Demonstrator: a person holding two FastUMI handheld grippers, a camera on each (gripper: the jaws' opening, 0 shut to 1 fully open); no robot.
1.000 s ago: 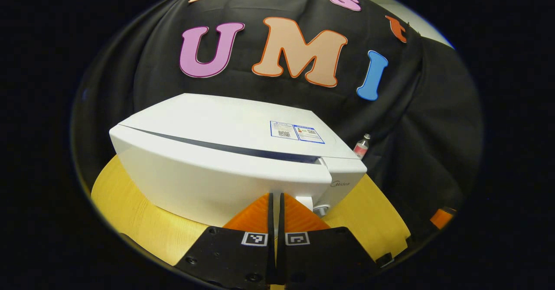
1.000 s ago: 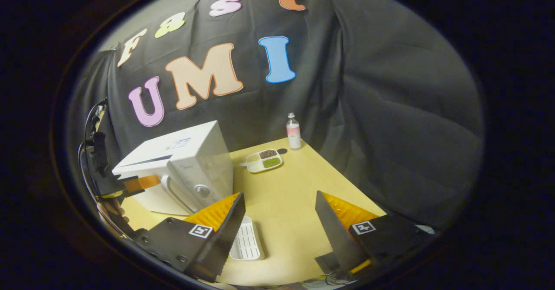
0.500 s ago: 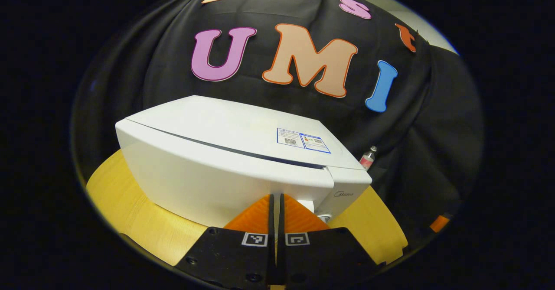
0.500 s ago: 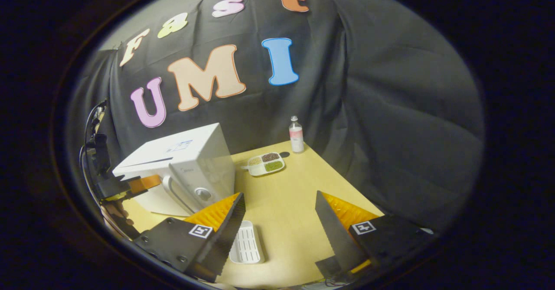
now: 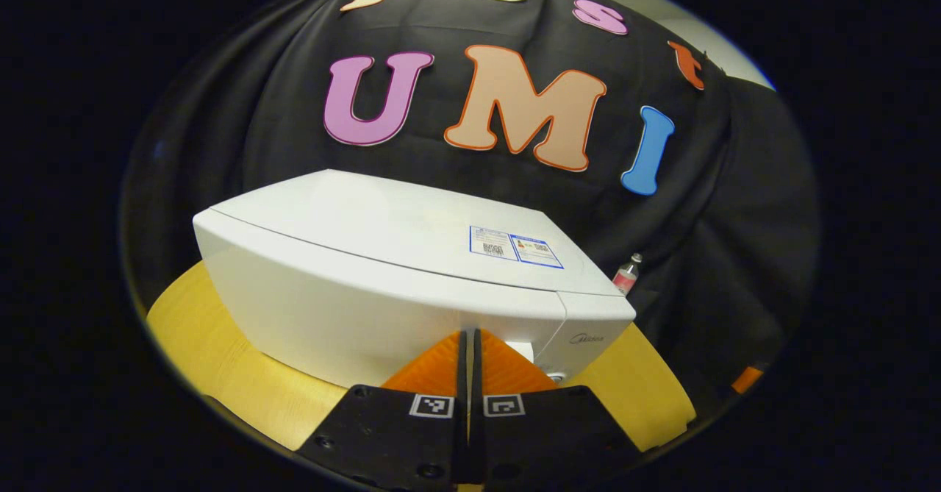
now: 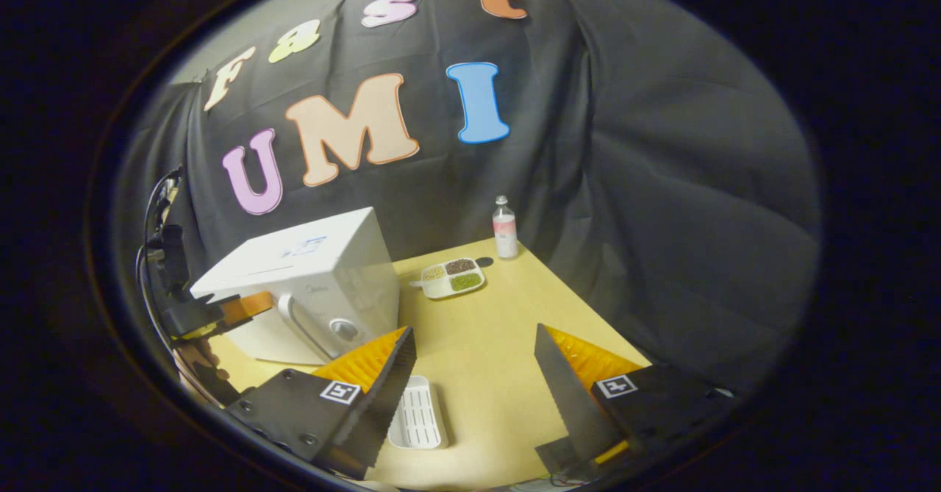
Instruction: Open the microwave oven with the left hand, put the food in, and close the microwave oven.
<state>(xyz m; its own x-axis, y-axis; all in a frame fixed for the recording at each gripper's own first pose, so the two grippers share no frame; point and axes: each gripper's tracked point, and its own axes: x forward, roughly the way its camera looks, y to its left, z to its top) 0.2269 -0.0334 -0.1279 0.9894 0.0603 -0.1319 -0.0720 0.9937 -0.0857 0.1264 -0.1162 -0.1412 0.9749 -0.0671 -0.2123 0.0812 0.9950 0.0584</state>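
Standing on wooden table: microwave, food tray, bottle.

Dim, sharp — fisheye-warped edges

The left gripper view sat close against the microwave; the right gripper view faced the table from farther off, sharing it.

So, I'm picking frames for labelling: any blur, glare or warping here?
Left gripper view: sharp, the microwave bowed by the fisheye, soft sheen on its top. Right gripper view: dimmer, table edges curved, no glare.
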